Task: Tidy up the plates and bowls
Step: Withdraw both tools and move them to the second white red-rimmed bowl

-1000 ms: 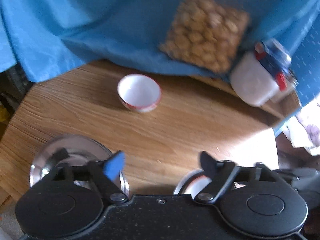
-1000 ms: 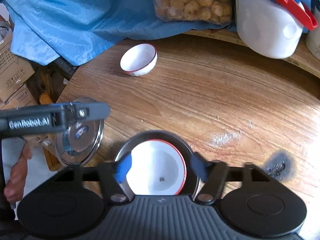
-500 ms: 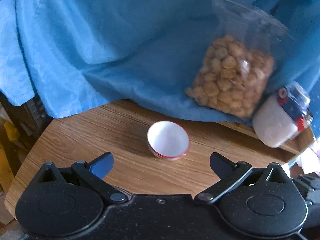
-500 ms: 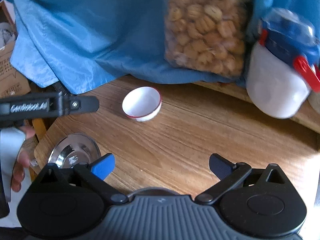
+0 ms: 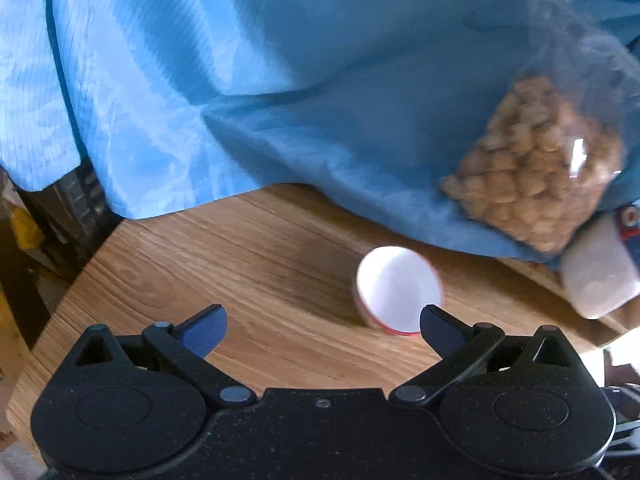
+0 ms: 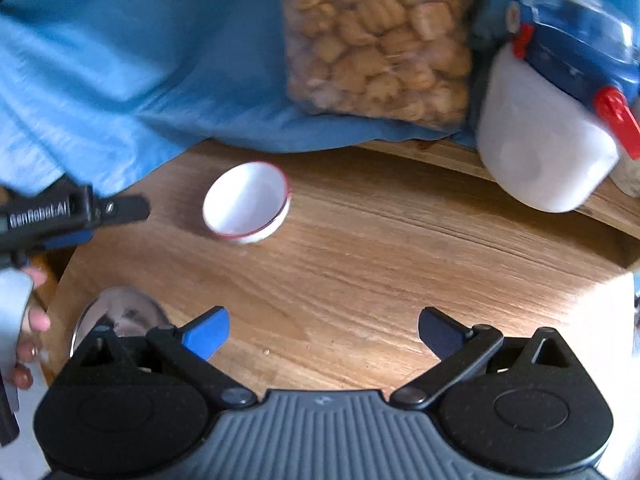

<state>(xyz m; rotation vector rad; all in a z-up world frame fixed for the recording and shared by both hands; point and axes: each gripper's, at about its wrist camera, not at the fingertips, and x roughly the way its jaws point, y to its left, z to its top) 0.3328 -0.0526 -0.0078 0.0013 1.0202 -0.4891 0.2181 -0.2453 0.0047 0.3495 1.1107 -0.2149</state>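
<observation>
Daylight from my right glares off the counter (image 6: 592,320); both views are motion-blurred, their fisheye edges bowed.

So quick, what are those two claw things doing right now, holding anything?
Left gripper: open, holding nothing; the white bowl sits ahead on the table.
Right gripper: open, holding nothing, only bare wooden table between its fingers.
</observation>
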